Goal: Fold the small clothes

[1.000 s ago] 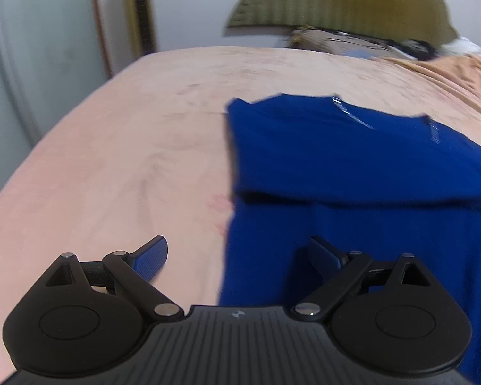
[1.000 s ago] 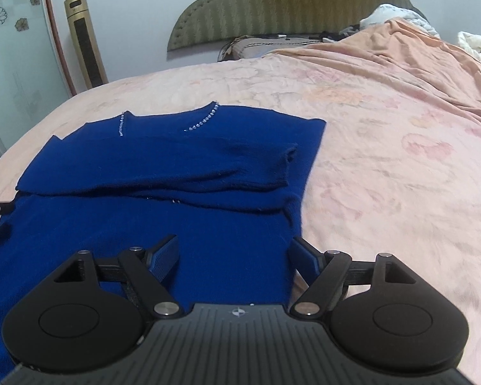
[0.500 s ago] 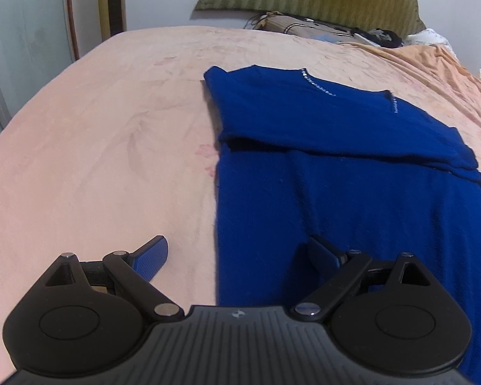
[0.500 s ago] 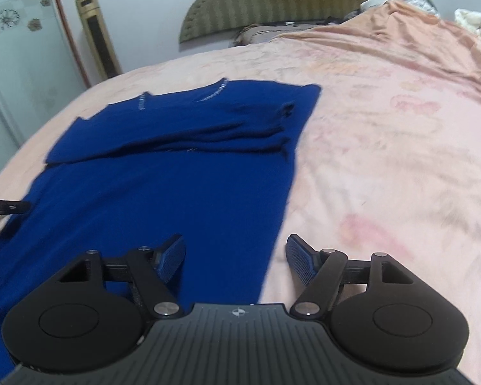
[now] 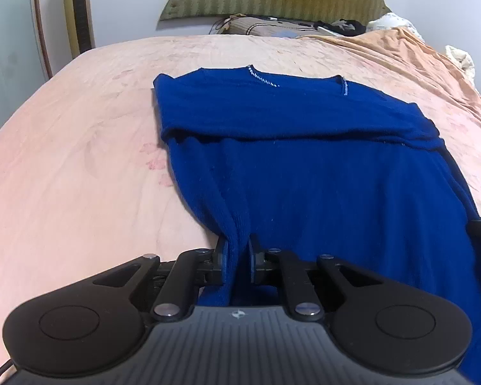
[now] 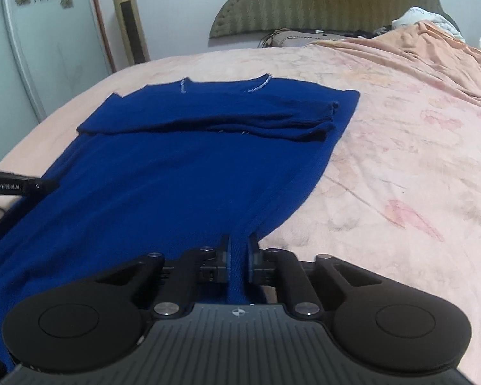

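Observation:
A dark blue sweater point(image 5: 320, 173) lies flat on the pink bedspread point(image 5: 73, 166), neckline away from me, both sleeves folded across the chest. It also shows in the right wrist view point(image 6: 176, 173). My left gripper point(image 5: 238, 250) is shut on the sweater's near left hem corner, and the fabric bunches between the fingers. My right gripper point(image 6: 239, 250) is shut on the near right hem corner. The left gripper's body shows at the left edge of the right wrist view point(image 6: 12, 186).
A green headboard point(image 6: 320, 0) and pillows stand at the far end of the bed. An orange blanket point(image 6: 417, 54) is heaped at the far right. A gold tower fan point(image 6: 130, 22) and a white cabinet point(image 6: 32, 41) stand to the left of the bed.
Both grippers were open above the sweater's lower part. They have moved down to the hem corners and shut on the fabric.

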Tool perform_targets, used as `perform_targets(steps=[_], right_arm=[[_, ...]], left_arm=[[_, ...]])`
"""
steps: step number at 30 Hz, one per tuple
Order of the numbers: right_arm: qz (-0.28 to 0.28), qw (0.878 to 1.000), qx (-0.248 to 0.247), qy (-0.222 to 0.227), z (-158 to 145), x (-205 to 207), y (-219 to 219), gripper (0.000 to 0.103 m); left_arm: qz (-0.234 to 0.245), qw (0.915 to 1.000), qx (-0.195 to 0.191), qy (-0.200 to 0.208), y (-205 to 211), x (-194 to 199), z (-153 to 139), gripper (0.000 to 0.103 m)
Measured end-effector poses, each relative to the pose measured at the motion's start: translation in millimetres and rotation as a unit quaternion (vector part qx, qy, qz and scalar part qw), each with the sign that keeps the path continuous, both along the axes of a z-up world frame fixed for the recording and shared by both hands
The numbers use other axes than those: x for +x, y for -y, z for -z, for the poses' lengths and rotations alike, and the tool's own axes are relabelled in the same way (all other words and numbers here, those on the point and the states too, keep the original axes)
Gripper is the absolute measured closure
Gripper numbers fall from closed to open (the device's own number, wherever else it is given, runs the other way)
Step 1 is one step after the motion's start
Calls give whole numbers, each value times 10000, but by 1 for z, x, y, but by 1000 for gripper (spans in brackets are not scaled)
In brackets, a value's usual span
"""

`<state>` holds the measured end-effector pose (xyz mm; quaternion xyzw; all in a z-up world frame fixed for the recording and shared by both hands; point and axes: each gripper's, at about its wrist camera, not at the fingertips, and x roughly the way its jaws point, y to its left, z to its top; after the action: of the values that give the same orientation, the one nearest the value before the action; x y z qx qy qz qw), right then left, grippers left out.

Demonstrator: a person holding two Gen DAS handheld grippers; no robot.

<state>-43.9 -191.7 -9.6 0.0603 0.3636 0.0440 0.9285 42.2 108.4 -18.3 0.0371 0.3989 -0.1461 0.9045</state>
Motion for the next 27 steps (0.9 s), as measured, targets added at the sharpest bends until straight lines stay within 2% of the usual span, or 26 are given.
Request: perform_targets(steps=[4, 12, 16, 17, 20, 23, 25, 27], right_arm=[[105, 9989, -383, 247, -7, 3, 4, 94], [391, 9938, -858, 586, -12, 39, 17, 94], [512, 9962, -574, 404, -6, 53, 26, 93], [547, 9966, -504, 361, -4, 54, 27, 84], [611, 9967, -427, 326, -5, 43, 31, 77], [641, 9972, -252, 301, -8, 28, 36, 71], [640, 9977, 92, 194, -8, 17, 43, 70], [584, 9975, 393, 37, -3, 8, 48, 67]], left_arm=[[-70, 9999, -127, 79, 4, 7, -6, 93], [-345, 9986, -52, 408, 16, 37, -16, 93], [-345, 9991, -117, 199, 15, 44, -12, 91], [-317, 9992, -144, 179, 13, 42, -12, 91], [-288, 9994, -132, 106, 4, 34, -12, 81], [-333, 9993, -76, 148, -9, 19, -13, 63], [-339, 9992, -102, 183, -17, 7, -13, 50], [-281, 9993, -186, 141, -25, -6, -11, 49]])
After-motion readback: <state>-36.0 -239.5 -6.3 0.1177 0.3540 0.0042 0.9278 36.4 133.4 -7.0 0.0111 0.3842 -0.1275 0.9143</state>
